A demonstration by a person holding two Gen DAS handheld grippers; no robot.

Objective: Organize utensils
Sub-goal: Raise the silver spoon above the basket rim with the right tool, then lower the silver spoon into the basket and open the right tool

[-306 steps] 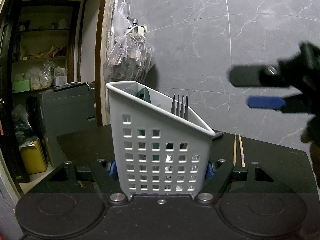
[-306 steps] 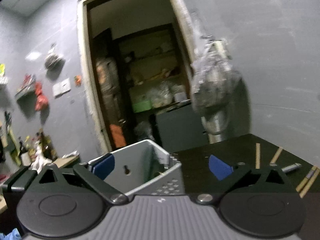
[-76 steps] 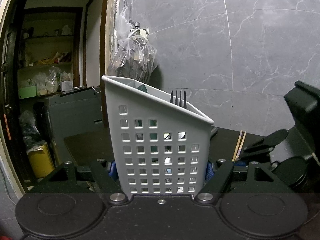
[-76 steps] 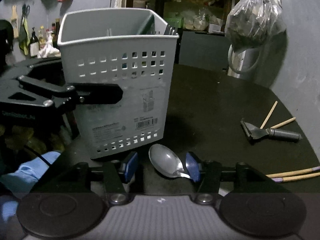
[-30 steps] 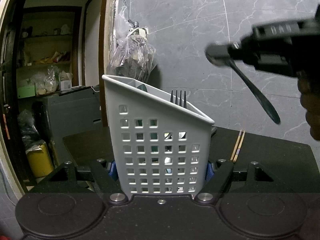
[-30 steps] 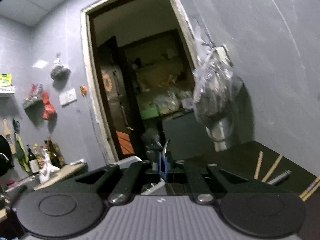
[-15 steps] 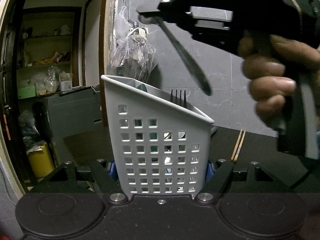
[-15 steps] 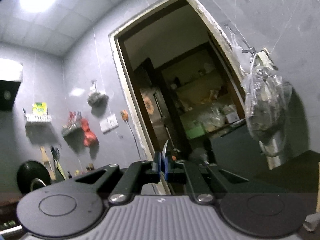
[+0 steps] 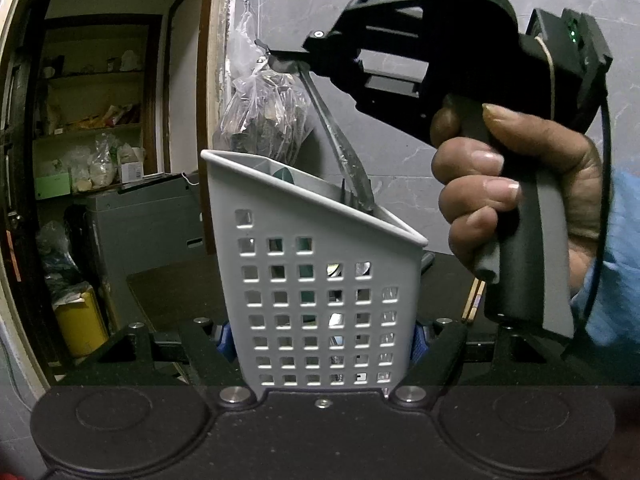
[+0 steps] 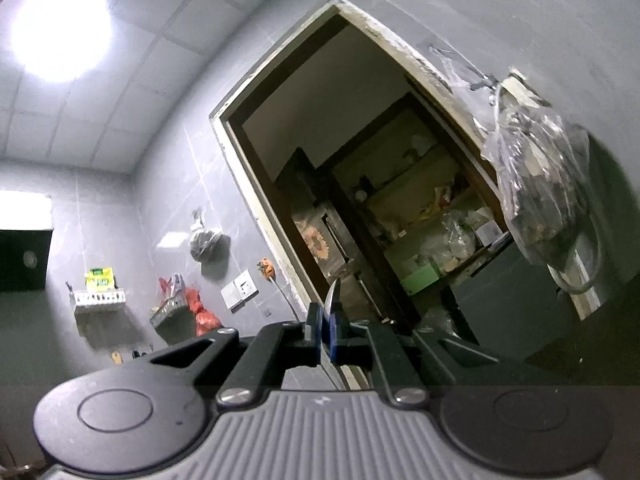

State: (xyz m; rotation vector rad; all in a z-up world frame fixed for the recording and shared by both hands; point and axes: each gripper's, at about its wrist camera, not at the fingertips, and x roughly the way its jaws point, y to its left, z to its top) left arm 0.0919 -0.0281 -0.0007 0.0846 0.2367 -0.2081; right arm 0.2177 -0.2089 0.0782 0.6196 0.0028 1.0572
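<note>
Utensil caddy, grey perforated plastic [image 9: 320, 280], clamped upright in left gripper [image 9: 320, 340]. Fork tines inside already. Steel spoon [image 9: 340, 148] pinched bowl-up in closed right gripper [image 9: 286, 62], handle tip entering caddy; release pending. Wooden chopsticks [image 9: 472, 300] left on black table [image 9: 172, 296].

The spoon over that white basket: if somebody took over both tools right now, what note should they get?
Left tool: shut on the white basket, steadying it on the dark table.
Right tool: shut on the spoon by its bowl, handle hanging down with its tip at the basket's rim.
Done: a fork already stands inside the basket.
Left: lower and release the spoon, then probably fetch the chopsticks lying on the table behind.
</note>
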